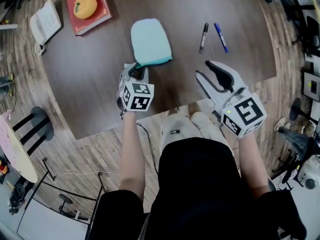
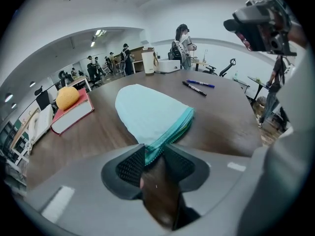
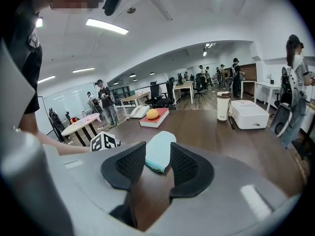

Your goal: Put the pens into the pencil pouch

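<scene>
At head-view centre | left gripper jaws spread round pencil pouch zip corner — likely securing pouch | right gripper spread, empty | next: pinch corner, fetch pens.

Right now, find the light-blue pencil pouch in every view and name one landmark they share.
Head view: pencil pouch at upper centre.
Left gripper view: pencil pouch at centre, its zipper corner between the fingers.
Right gripper view: pencil pouch at lower centre, beyond the gap between the fingers.
Shared landmark: red book, in all three views.
</scene>
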`<state>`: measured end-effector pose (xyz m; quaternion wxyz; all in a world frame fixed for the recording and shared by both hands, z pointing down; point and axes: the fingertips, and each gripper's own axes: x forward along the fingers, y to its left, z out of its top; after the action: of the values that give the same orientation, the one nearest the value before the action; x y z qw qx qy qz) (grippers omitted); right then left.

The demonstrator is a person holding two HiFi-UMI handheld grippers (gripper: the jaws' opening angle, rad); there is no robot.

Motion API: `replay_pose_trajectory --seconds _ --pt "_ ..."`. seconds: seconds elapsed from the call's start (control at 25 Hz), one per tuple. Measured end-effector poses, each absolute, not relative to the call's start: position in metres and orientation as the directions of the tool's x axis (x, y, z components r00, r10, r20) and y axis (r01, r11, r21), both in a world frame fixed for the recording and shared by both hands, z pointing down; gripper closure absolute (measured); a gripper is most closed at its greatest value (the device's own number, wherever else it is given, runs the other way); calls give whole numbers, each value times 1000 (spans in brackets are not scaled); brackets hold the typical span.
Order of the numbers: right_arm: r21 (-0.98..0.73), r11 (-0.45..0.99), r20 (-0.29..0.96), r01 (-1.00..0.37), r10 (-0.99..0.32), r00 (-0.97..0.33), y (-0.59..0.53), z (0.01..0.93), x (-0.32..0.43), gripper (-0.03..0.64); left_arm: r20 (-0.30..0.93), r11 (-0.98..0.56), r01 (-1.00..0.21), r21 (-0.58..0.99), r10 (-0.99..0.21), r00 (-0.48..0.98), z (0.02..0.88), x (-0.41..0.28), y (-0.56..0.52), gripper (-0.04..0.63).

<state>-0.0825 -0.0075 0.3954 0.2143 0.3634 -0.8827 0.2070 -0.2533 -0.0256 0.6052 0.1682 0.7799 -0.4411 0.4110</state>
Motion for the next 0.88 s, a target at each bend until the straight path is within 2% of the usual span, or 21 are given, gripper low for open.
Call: replay_pose_trajectory --seconds 0.68,0.88 --pt "-235 631 528 -740 -556 -642 -9 400 -72 482 792 -521 -852 -45 -539 287 594 -250 -28 526" --pt "-253 624 518 -739 -558 -649 -8 398 -69 482 774 -489 -872 32 -539 331 579 -245 -29 542"
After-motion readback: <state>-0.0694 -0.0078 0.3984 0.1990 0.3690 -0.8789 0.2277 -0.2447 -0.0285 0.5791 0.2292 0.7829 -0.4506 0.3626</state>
